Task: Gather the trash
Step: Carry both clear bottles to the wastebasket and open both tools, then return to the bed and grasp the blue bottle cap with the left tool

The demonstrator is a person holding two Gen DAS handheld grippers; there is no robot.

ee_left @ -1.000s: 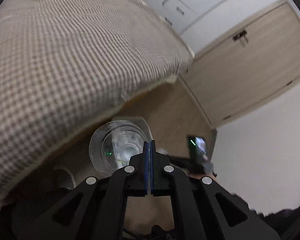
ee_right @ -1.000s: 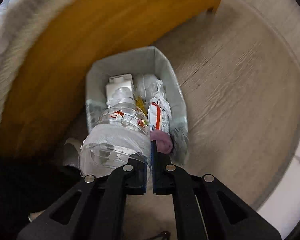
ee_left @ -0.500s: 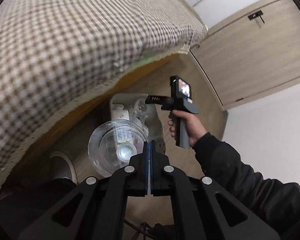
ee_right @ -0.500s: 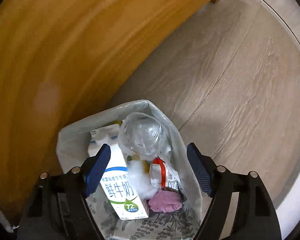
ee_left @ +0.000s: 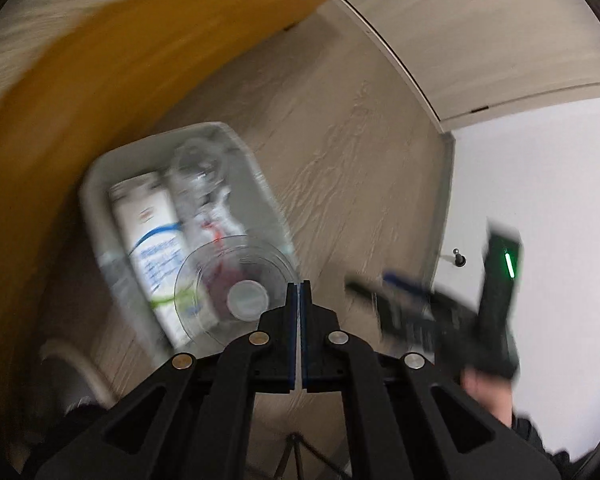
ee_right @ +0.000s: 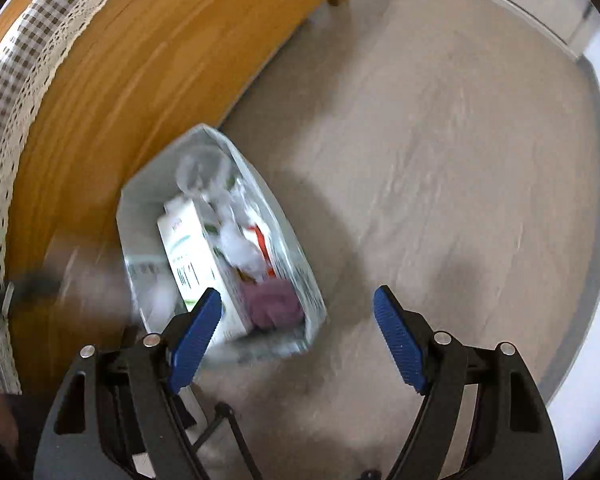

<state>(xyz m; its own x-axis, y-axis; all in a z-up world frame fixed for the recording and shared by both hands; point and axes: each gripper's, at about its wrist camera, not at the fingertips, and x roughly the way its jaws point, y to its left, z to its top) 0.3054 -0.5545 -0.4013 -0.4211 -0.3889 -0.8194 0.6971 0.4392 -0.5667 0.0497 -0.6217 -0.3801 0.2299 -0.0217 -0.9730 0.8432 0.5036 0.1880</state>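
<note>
Trash is filling the grey rectangular bin bag standing on the pale wood-grain floor just beside the orange wooden bed frame: a white milk carton with blue and green print, a clear crumpled plastic bottle at its 12 o'clock, a purple crumpled wad at the carton's 4 o'clock. The left gripper is staying clenched, pinching the rim of a clear round plastic cup that is hanging above the bag's near end. The right gripper, its blue pads having just spread wide, is hovering released with nothing between them, at the bag's 5 o'clock
</note>
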